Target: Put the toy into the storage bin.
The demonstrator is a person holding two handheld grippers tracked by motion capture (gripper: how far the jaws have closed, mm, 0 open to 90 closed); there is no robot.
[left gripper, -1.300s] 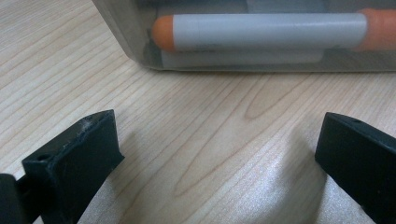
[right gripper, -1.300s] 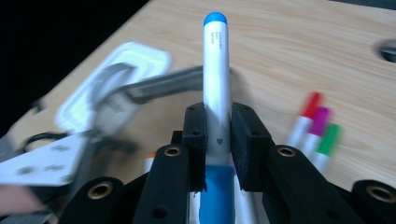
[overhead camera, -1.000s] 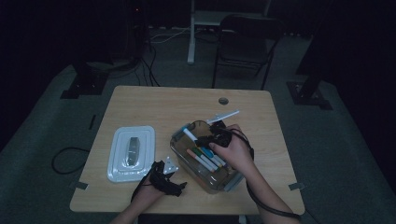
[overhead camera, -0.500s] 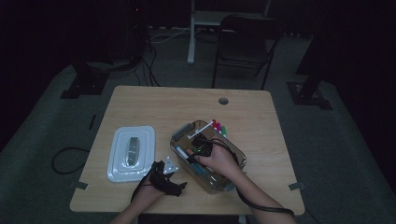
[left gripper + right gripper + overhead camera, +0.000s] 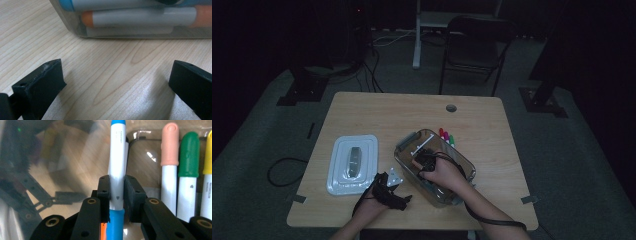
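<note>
The person's right gripper is down inside the clear plastic container that sits a little right of centre on the wooden surface. In the right gripper view, that gripper has a blue-capped marker between its jaws; the white barrel runs straight up between the two black pads, which sit close on either side of it. The jaws have just been easing open a touch, yet the pads look to be touching the barrel on both sides, though a hair of slack would be hard to spot from here. To the right of it in that view lie a pink-capped marker, a green-capped marker and a yellow-capped marker, side by side and parallel.

The left gripper rests low on the surface near the front edge, just beside the container's near-left corner. In the left gripper view its jaws stand wide apart with only bare wood between them, holding nothing; straight ahead, through the container wall, an orange-capped marker lies flat.

The container's lid lies on the surface to the left, well apart from the right gripper. From above, three marker caps peek out at the container's far side
</note>
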